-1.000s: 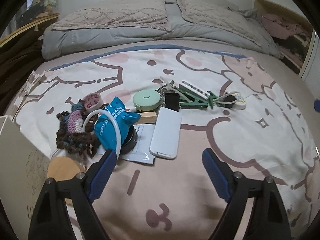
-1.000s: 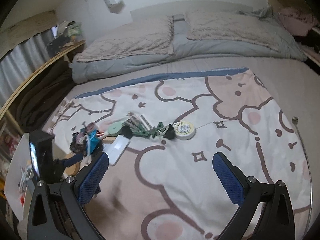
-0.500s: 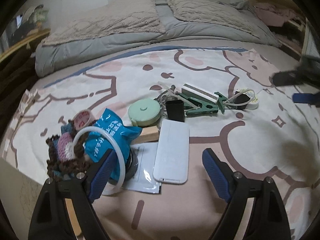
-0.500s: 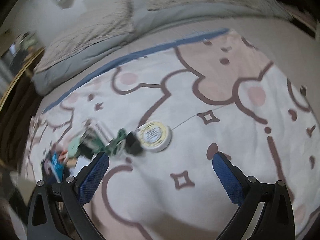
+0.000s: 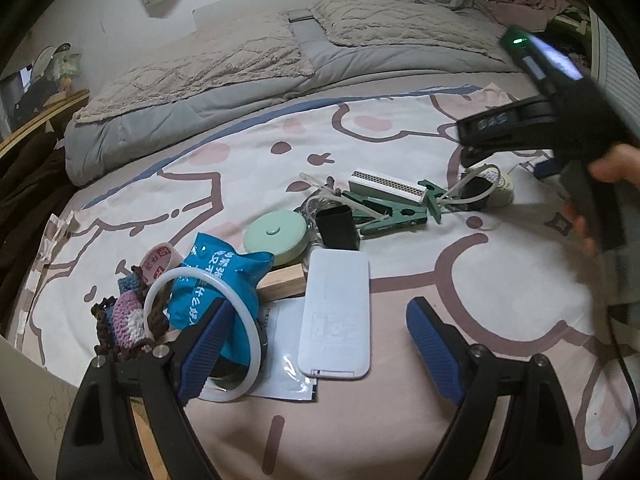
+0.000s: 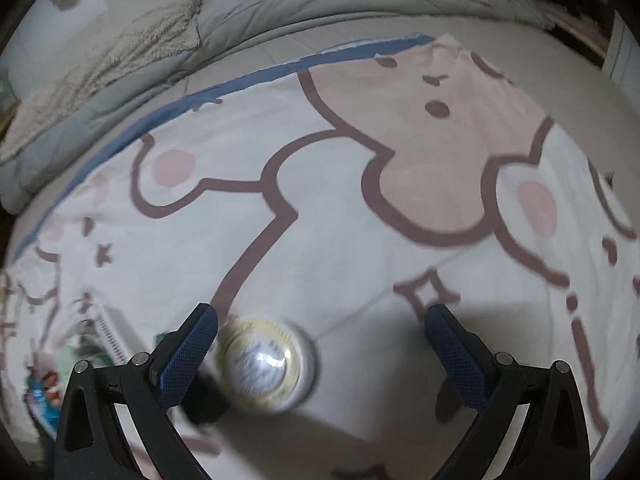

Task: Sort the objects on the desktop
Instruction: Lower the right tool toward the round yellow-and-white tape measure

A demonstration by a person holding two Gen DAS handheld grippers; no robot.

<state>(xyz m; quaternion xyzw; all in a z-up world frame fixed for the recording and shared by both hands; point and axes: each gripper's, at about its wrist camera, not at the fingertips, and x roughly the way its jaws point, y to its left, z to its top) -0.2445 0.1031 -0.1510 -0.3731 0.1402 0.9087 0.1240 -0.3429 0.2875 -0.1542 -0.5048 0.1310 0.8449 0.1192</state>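
A pile of small objects lies on a cartoon-print blanket (image 5: 400,140). In the left wrist view my left gripper (image 5: 316,338) hangs open over the near end of a white flat case (image 5: 336,312), touching nothing. Beside it lie a blue packet (image 5: 216,280), a white ring (image 5: 200,332), a mint round box (image 5: 276,236), a black clip (image 5: 336,226), green clamps (image 5: 392,212) and a white-and-yellow tape roll (image 5: 500,188). My right gripper (image 6: 320,350) is open low over that tape roll (image 6: 260,364), which lies by its left finger (image 6: 188,352).
Grey pillows and a folded quilt (image 5: 240,68) lie at the head of the bed. A crocheted piece (image 5: 124,320) and a tape roll with red print (image 5: 160,260) sit at the pile's left. A wooden block (image 5: 280,280) lies under the packet. A person's hand (image 5: 612,168) holds the right gripper.
My right gripper has swung down and leftward toward the tape roll, which now fills the space near its left finger. In the left view the right gripper and hand have entered at the right.
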